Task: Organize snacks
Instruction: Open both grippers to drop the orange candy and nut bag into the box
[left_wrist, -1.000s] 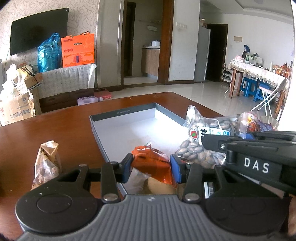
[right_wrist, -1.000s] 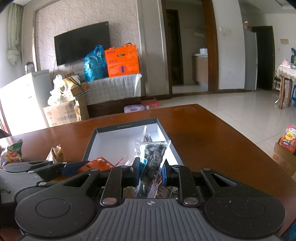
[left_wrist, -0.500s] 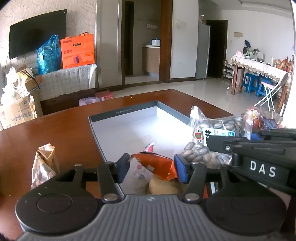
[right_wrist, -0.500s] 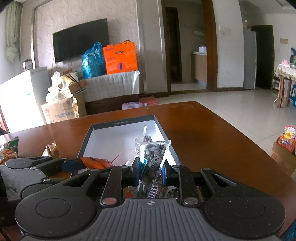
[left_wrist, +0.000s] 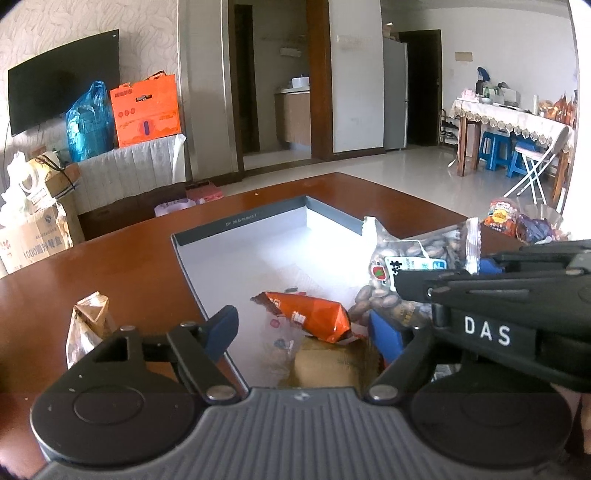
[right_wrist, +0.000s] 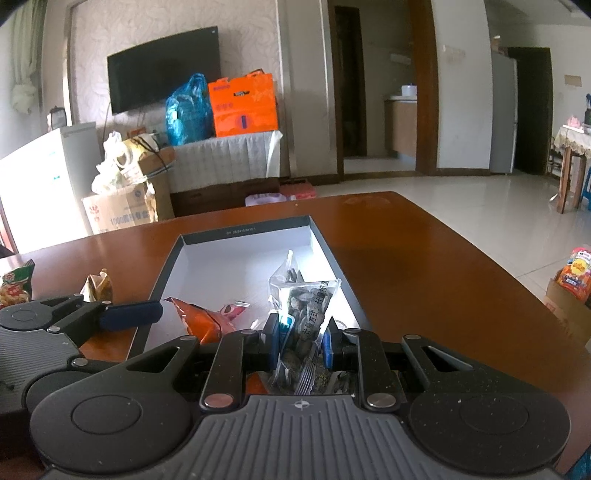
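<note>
While the left claw (left_wrist: 304, 326) has just been opening, its blue pads clear of the crinkled orange snack packet (left_wrist: 309, 313) lying in the shallow grey box (right_wrist: 242, 230); right claw (right_wrist: 301, 341) pinches a glossy clear nut bag (right_wrist: 306, 302) over the polished table (right_wrist: 424, 258).

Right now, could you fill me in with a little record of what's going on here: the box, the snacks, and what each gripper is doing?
box: open grey box on a brown table
orange packet: lying in the box, released
left gripper: open, its jaws have just been opening, astride the orange packet without pressing it
right gripper: shut on the nut bag, held above the box
outside the box: brown packet on the table, left of the box
</note>
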